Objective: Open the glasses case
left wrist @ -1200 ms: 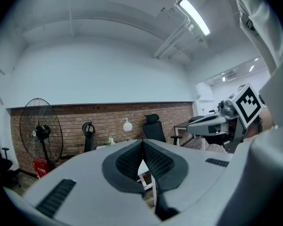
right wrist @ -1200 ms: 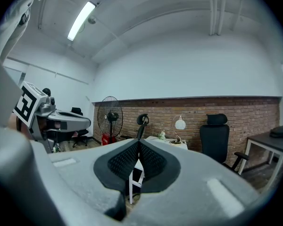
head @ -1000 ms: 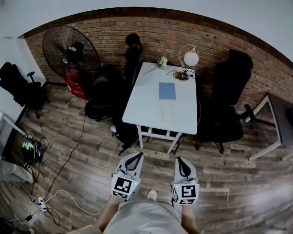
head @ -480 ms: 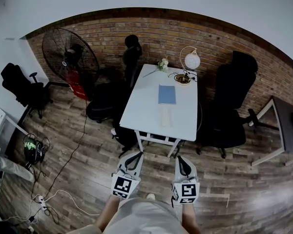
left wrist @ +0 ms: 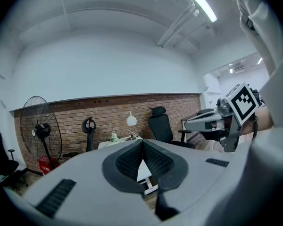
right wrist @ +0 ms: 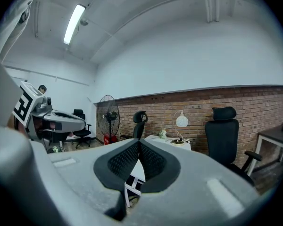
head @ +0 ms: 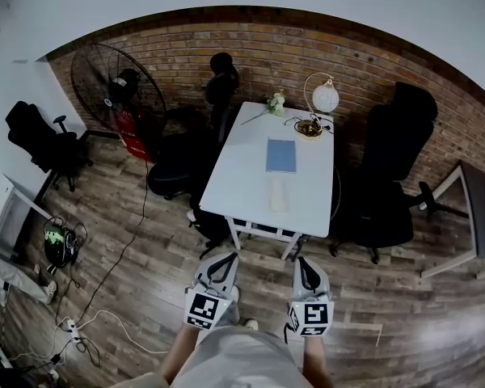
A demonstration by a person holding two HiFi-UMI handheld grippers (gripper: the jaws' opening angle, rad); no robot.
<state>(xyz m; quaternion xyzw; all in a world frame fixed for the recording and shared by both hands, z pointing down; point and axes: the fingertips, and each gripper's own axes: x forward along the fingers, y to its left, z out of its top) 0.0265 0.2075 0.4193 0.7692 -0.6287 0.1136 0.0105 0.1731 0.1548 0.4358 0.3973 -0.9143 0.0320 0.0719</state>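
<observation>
Both tools are held low and close to the person, side by side above the wooden floor (head: 145,273). The left tool (head: 223,259) is closed. In the left gripper view its ribbed dark pads are pressed together with nothing between them. The right tool (head: 305,263) is likewise closed to the tip and empty. Nothing is touched by either one.

Ahead of both tools, and well apart from them, the white surface (head: 226,186) is seen end-on. On its near half, slightly toward the right tool's side, a pale narrow object is laid lengthwise. It is taken to be the glasses case (head: 278,194), though it is too small for a lid or seam to be made out. Just beyond it a blue notebook (head: 280,155) lies flat. At the far end a globe lamp (head: 325,97) and a small bunch of flowers (head: 272,102) are set near the brick wall.

The task is judged not to have been started, since the case has been neither reached nor gripped. The surface has yet to be approached and the jaws parted. The case must then be steadied with one tool and its lid lifted with the other.
</observation>
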